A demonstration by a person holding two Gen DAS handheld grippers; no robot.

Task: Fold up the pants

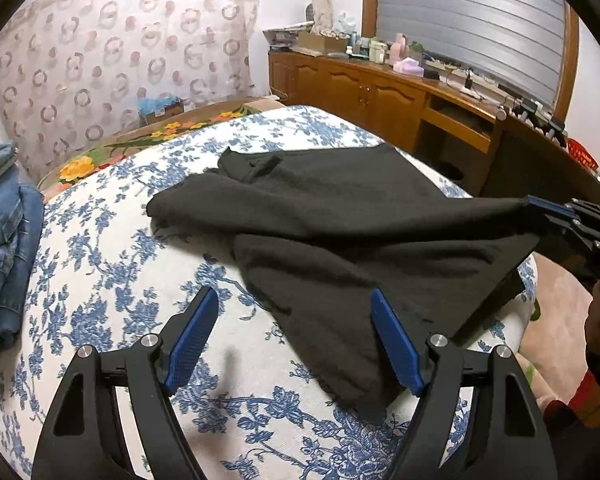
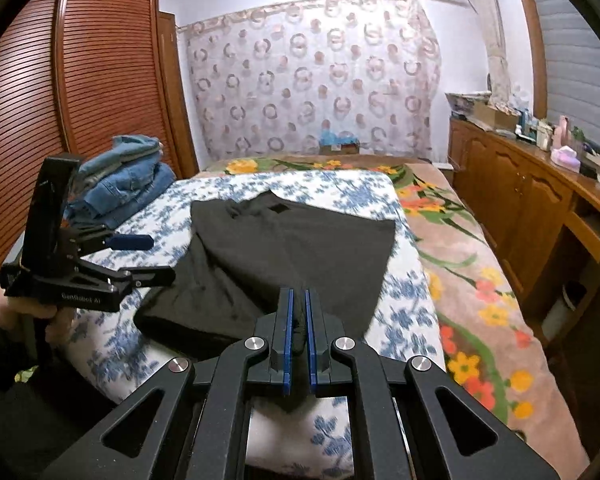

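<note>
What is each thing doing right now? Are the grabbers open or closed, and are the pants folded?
left gripper: open, holding nothing, over the near edge of the pants.
right gripper: shut on the pants, pinching one corner.
black pants: partly folded, lying on the floral bedspread, one corner lifted.
jeans: folded, stacked at the side of the bed.
cabinet drawer: pulled partly open.

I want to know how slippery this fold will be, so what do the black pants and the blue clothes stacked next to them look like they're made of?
Black pants: probably a soft matte knit or fleece, since the surface looks fuzzy with no shine and it drapes limply.
Blue clothes: likely denim, given the faded blue tone, visible seams and stiff, bulky folds.
</note>
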